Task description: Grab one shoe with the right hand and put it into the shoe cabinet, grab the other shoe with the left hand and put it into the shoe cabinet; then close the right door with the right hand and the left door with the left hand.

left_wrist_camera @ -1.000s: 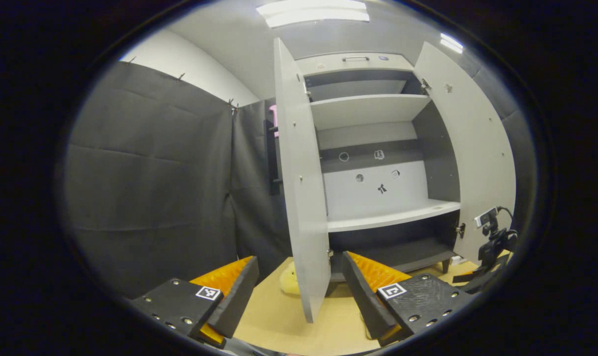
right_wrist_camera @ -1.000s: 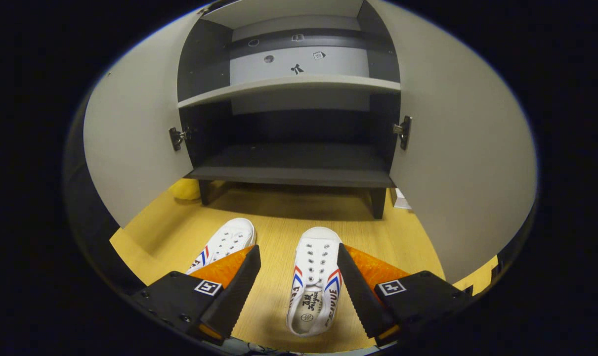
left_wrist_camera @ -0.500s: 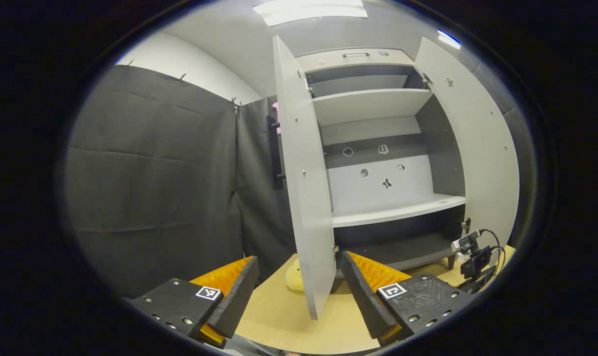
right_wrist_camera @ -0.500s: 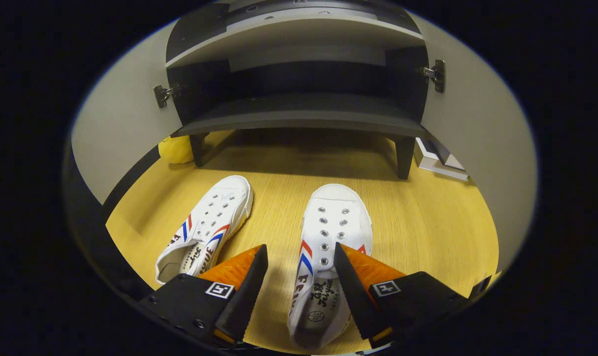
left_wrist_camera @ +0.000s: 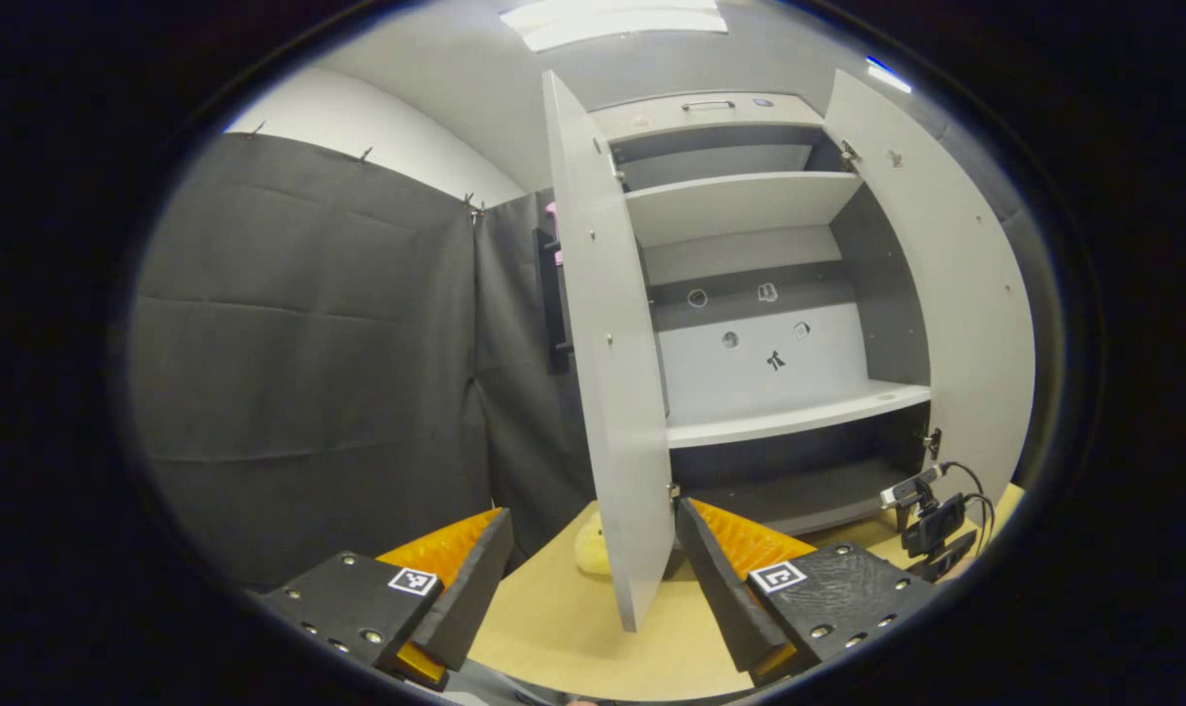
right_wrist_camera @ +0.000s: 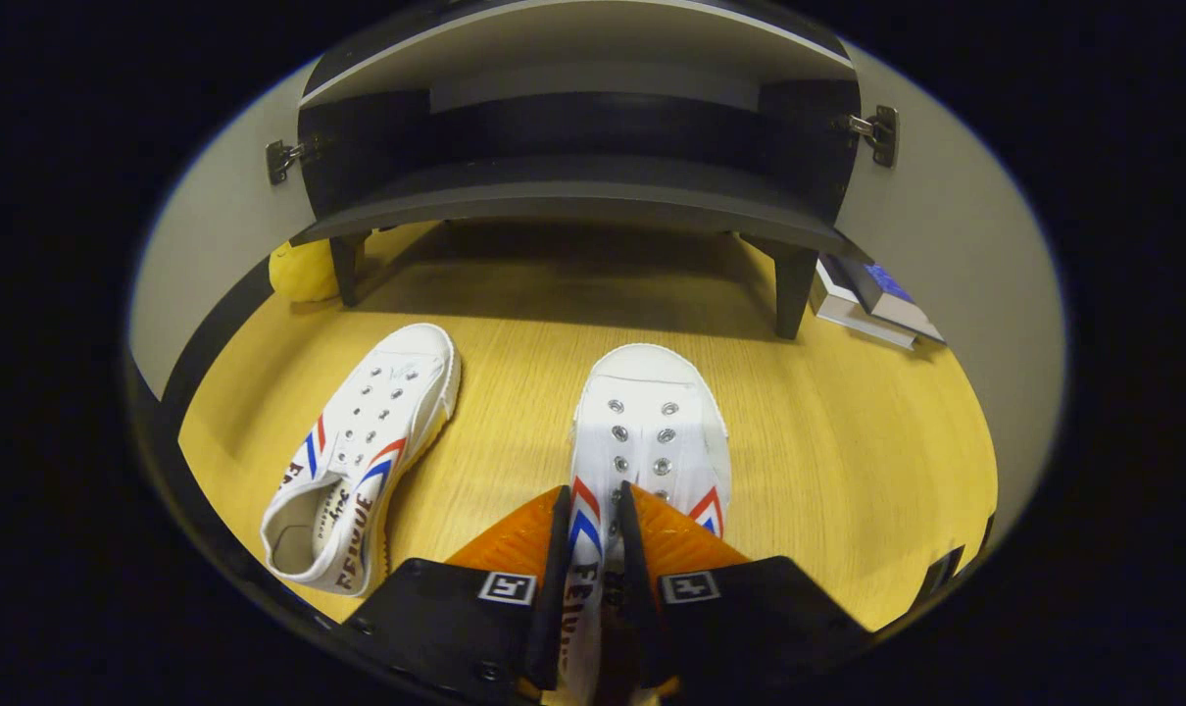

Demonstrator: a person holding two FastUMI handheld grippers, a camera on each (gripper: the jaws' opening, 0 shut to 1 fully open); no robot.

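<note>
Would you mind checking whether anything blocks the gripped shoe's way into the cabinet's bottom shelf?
Nothing visible does. The right gripper is clamped on the right-hand shoe; bare wooden floor leads to the open bottom shelf. The other shoe lies off to the side.

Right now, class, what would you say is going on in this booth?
A person is putting shoes away. The right gripper has its fingers pinched on the side wall of the right shoe, which sits on the wooden floor. The other shoe lies beside it. The left gripper is open, facing the shoe cabinet, whose doors stand open.
</note>
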